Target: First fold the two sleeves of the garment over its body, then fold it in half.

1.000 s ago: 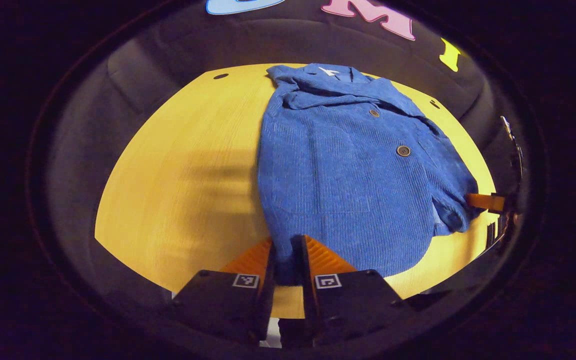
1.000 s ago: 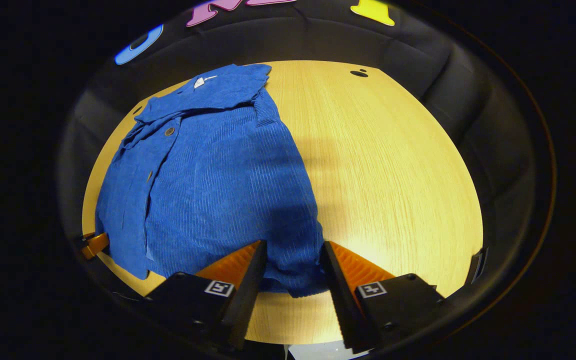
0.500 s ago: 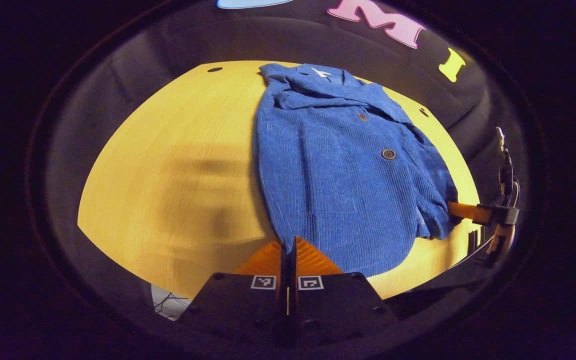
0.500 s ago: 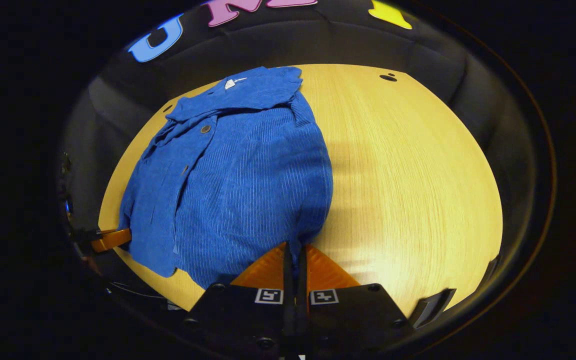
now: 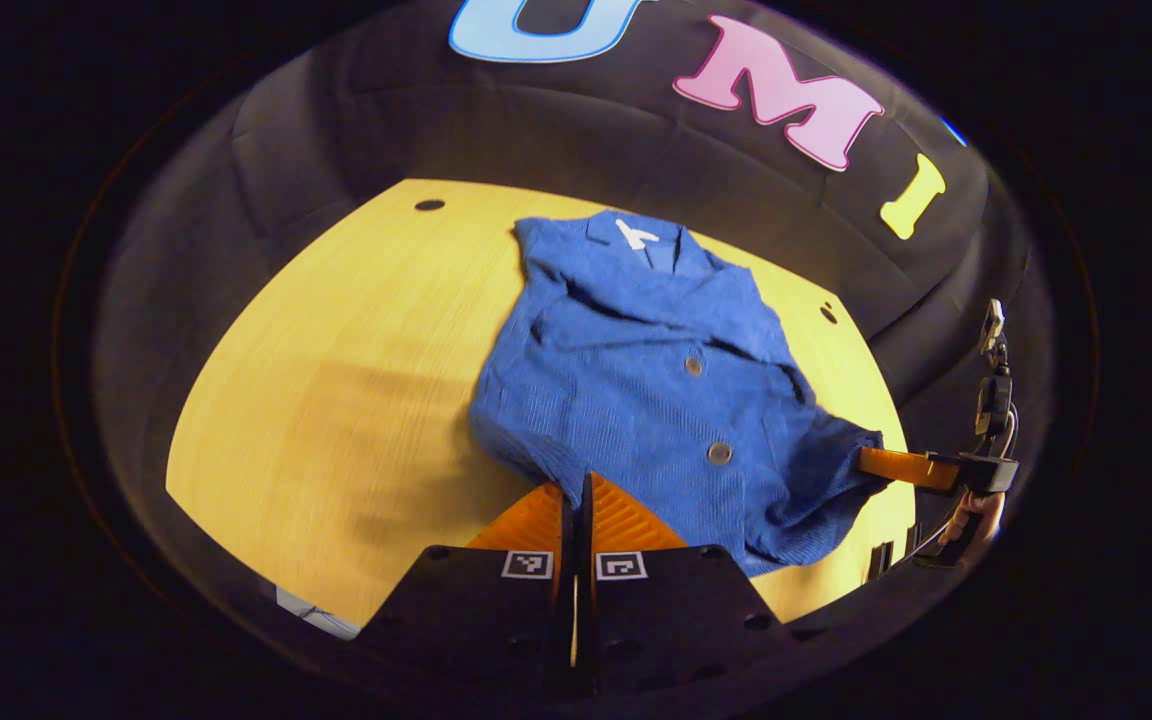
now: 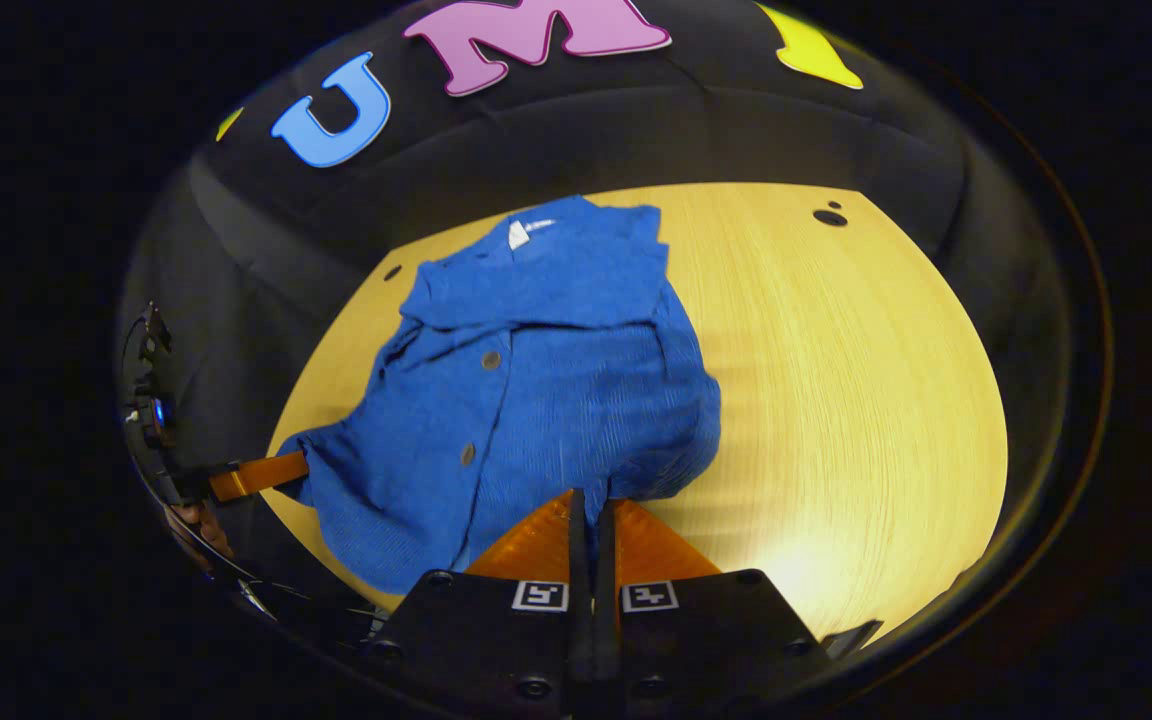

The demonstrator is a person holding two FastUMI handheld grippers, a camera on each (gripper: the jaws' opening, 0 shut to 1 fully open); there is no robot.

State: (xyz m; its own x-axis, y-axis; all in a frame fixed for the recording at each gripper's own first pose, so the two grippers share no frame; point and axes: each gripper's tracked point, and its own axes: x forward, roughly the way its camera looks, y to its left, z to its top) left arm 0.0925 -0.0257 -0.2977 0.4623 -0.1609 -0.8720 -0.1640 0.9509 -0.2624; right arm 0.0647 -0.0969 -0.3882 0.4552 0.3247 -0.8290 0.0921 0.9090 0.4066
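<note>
Left gripper [image 5: 574,490] sat at the bottom of the left gripper view, fingers pressed together on the near hem of the blue jacket [image 5: 651,390], cloth pinched between them. Right gripper [image 6: 591,510] likewise at the bottom of the right gripper view, fingers closed with almost no gap, clamped on the other hem corner of the same jacket [image 6: 546,380].

Jacket was blue corduroy, lying on the yellow wood table [image 5: 336,380], hem end lifted and bunched toward both grippers, collar end flat at the far side. Sleeves were already folded in over the body. Two buttons [image 5: 719,453] showed down the front placket; the white neck label [image 5: 636,233] was at the collar, farthest from the grippers. In the right gripper view the label [image 6: 518,234] also sat at the far end, buttons [image 6: 490,360] running toward the near edge.

Right gripper [image 5: 898,466] also appeared at the right edge of the left gripper view, touching the jacket's corner, a hand [image 5: 971,515] behind it. Left gripper [image 6: 261,474] appeared at the left edge of the right gripper view, touching the cloth.

Farther off, small dark holes [image 5: 429,205] in the table top near its far edge, then the black booth wall [image 5: 536,130].
</note>
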